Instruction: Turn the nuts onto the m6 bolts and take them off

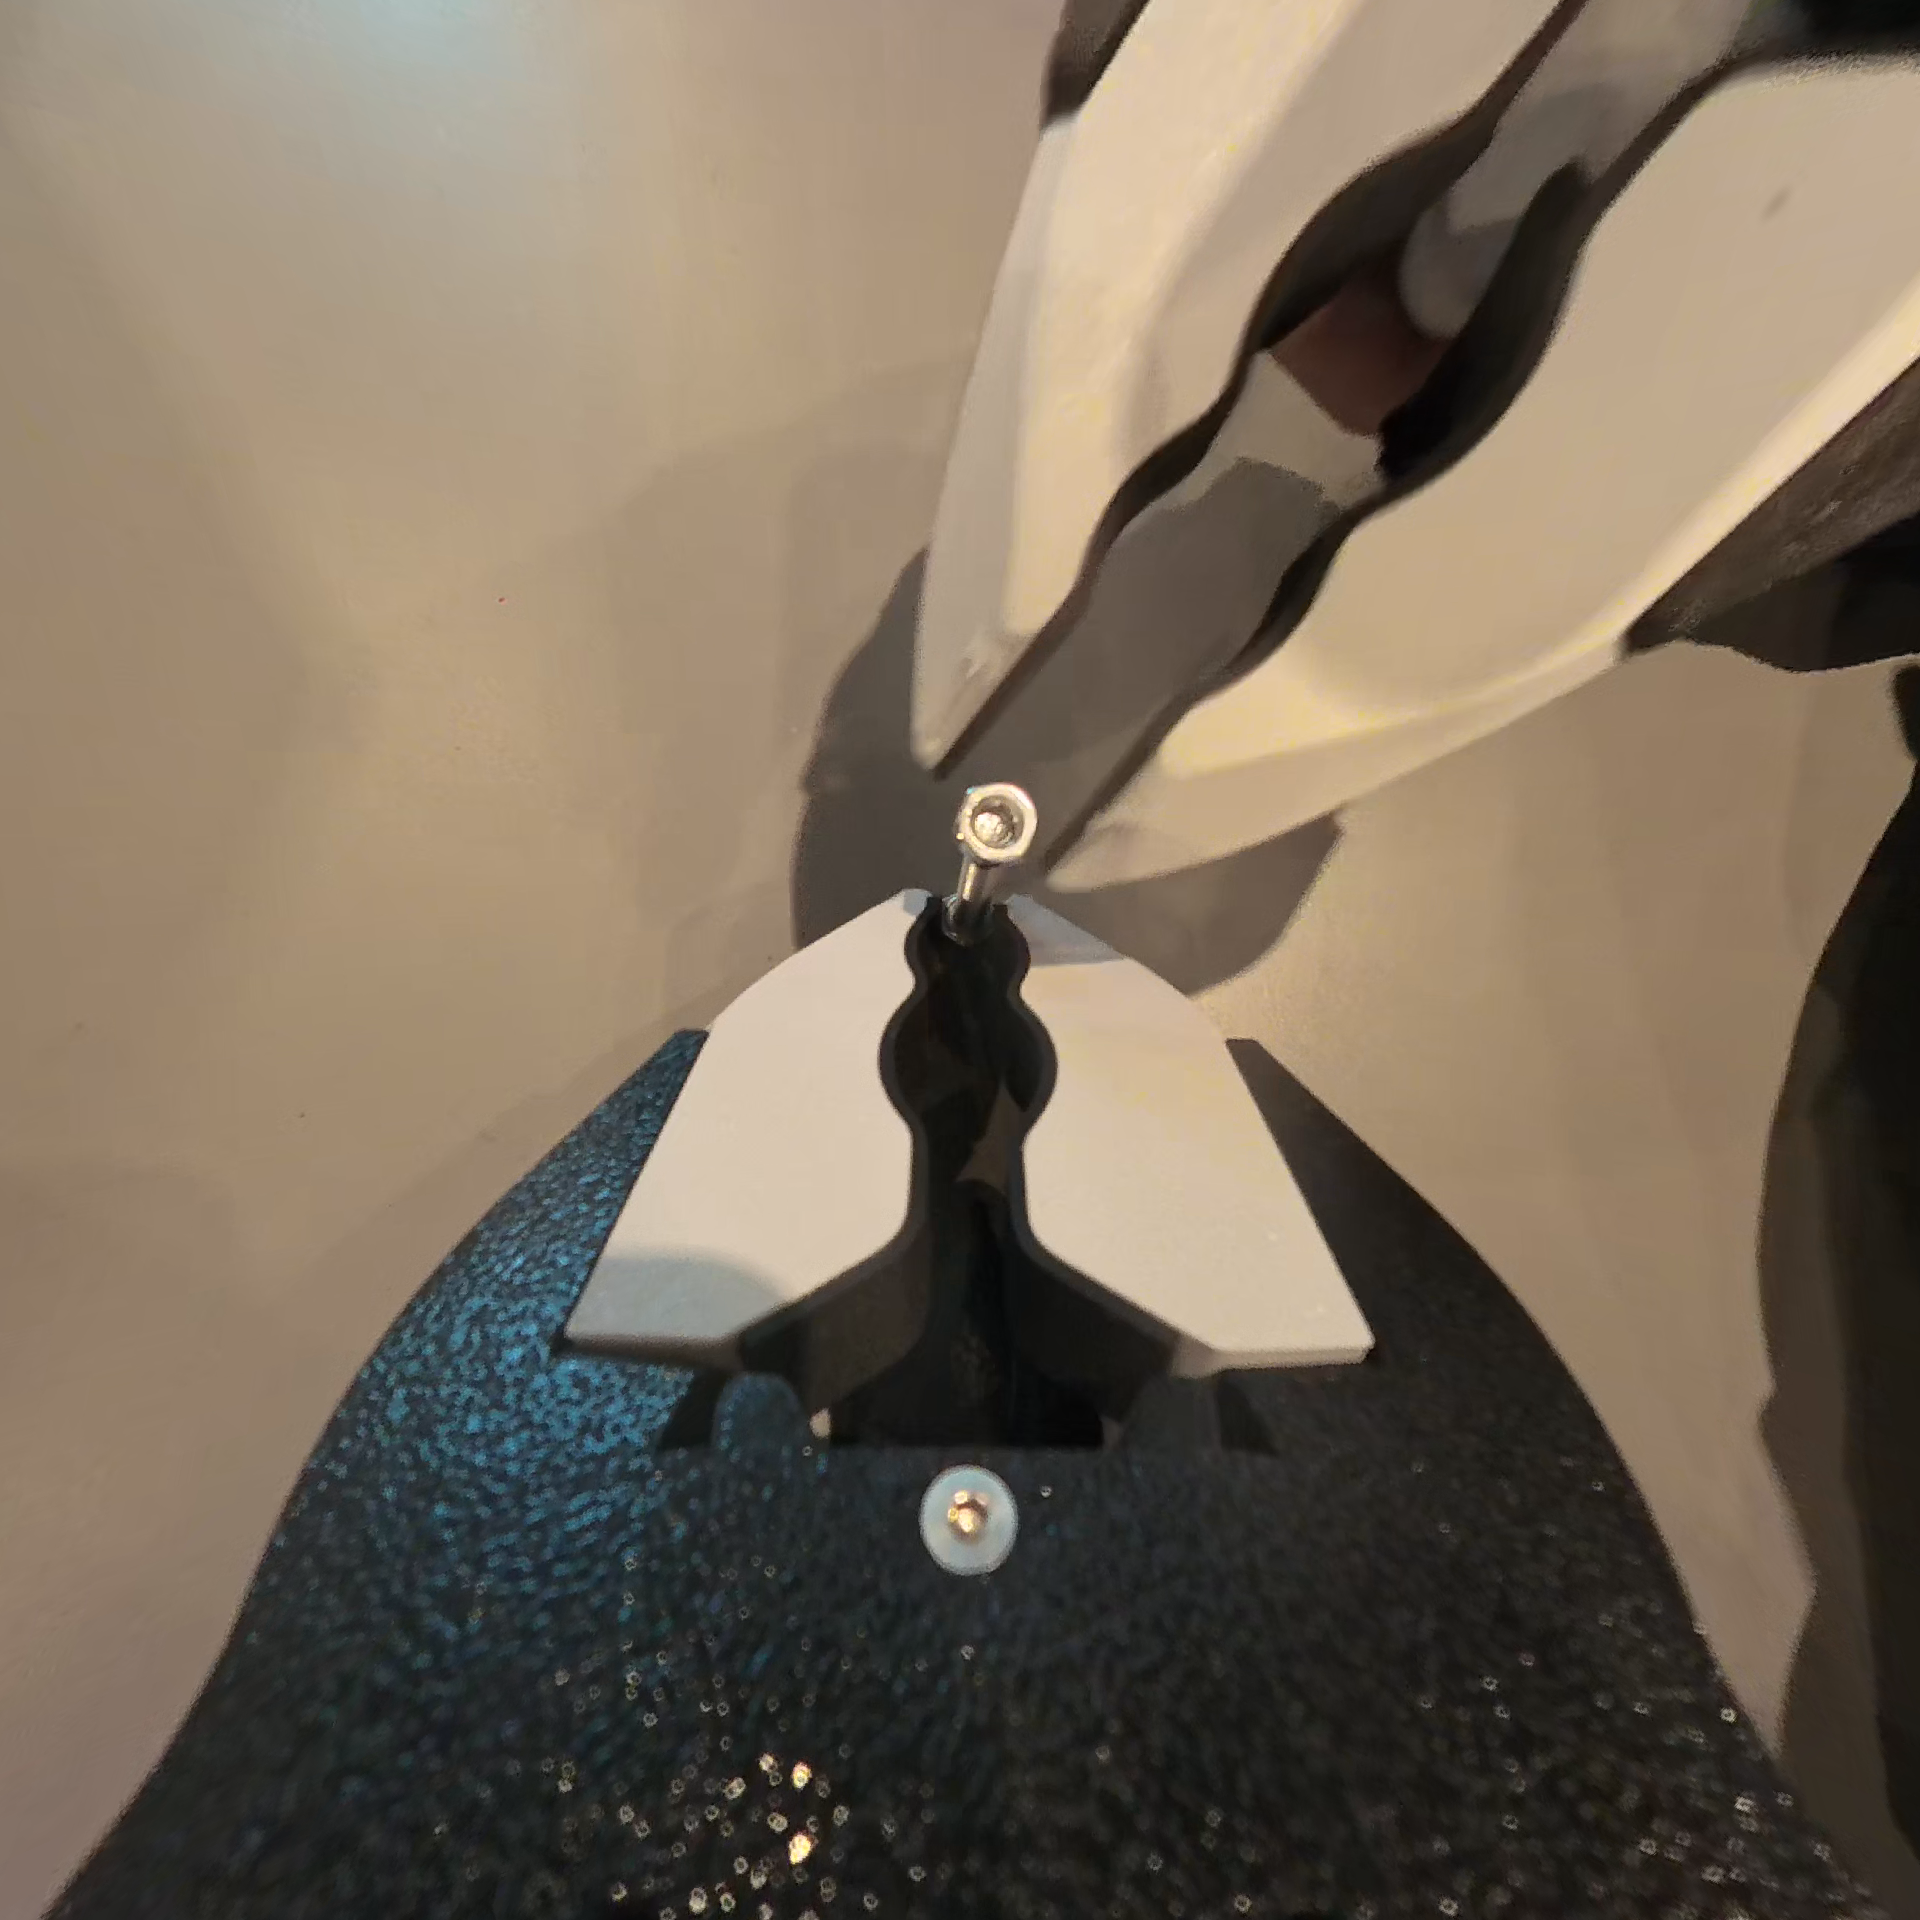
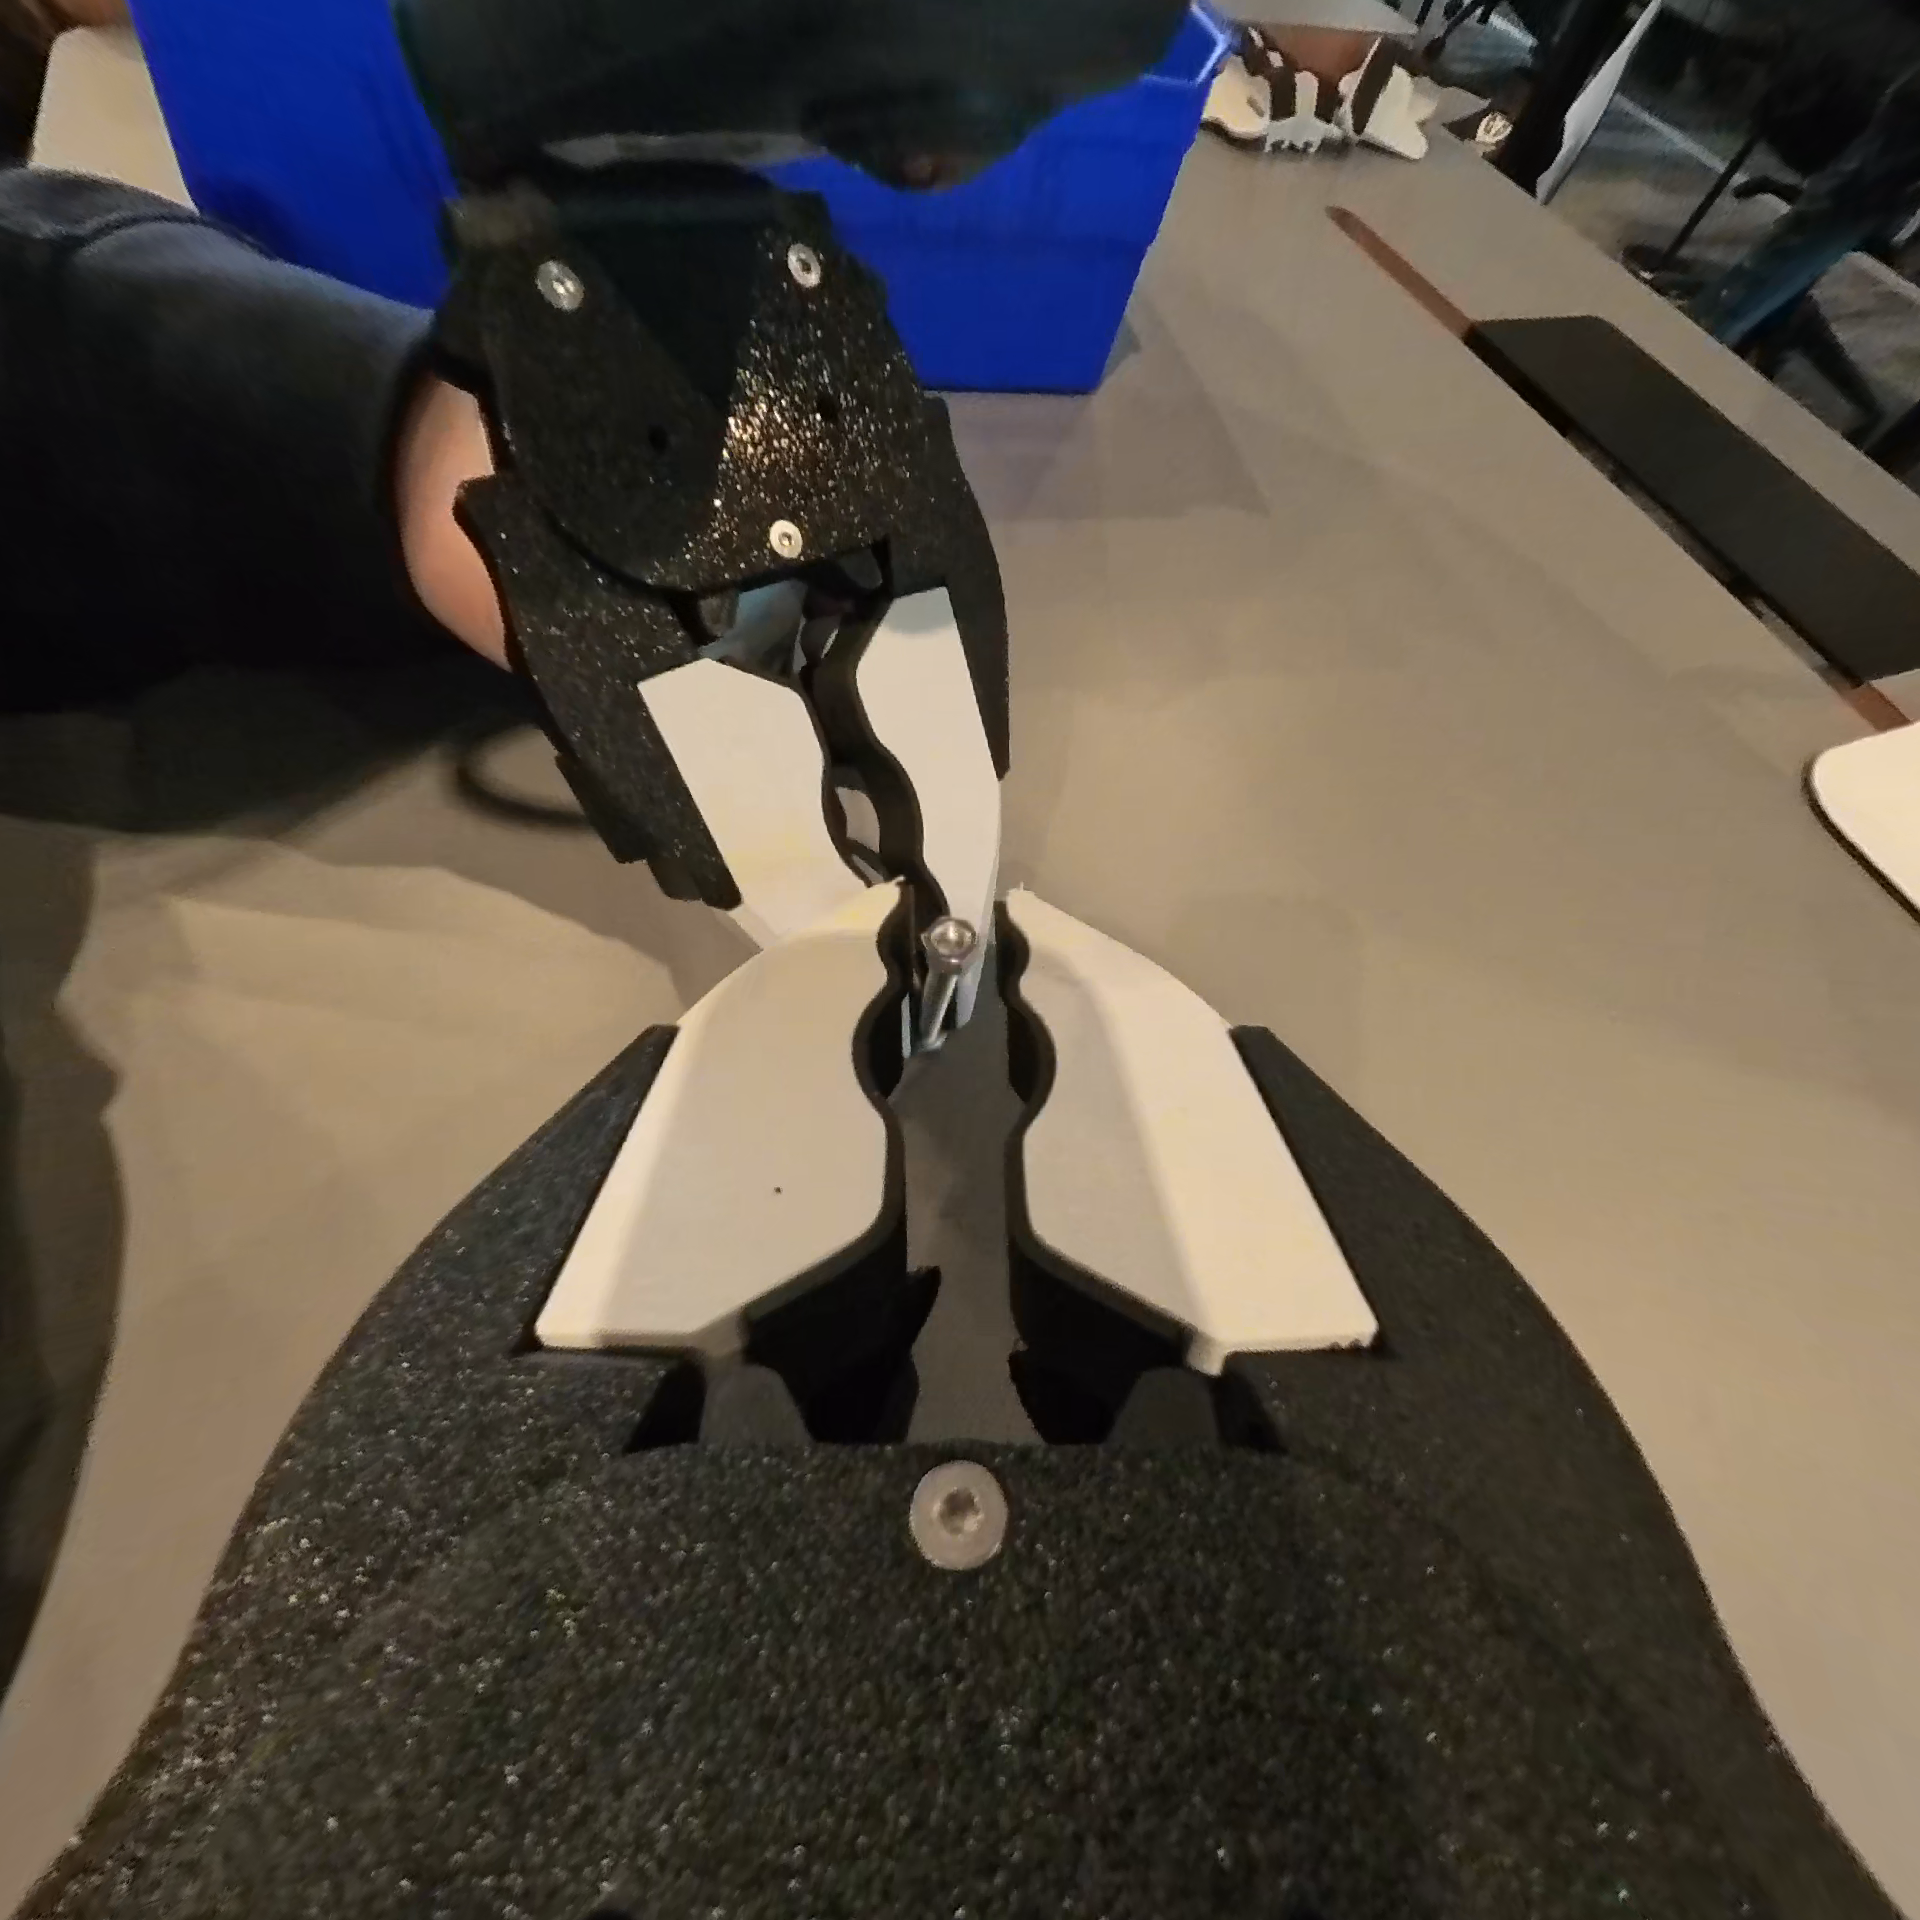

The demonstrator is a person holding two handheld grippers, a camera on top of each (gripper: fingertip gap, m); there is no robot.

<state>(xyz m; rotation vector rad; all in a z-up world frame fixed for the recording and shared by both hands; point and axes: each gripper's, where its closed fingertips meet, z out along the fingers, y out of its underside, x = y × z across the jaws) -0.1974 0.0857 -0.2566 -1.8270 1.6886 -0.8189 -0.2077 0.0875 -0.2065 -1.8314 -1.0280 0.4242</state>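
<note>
The left tongs (image 1: 961, 914) pinch the bolt (image 1: 985, 847) by its shank above the grey surface (image 2: 1351, 831). The right tongs (image 2: 951, 914) stand parted around its head; any nut is seemingly hidden.

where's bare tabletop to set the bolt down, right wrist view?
Free: grey tabletop between the blue plastic bin and the black flat strip; also the near-left stretch below the dark sleeve. Crowded: centre, where the left gripper, shut on the silver socket-head bolt, meets the open right gripper.
</note>
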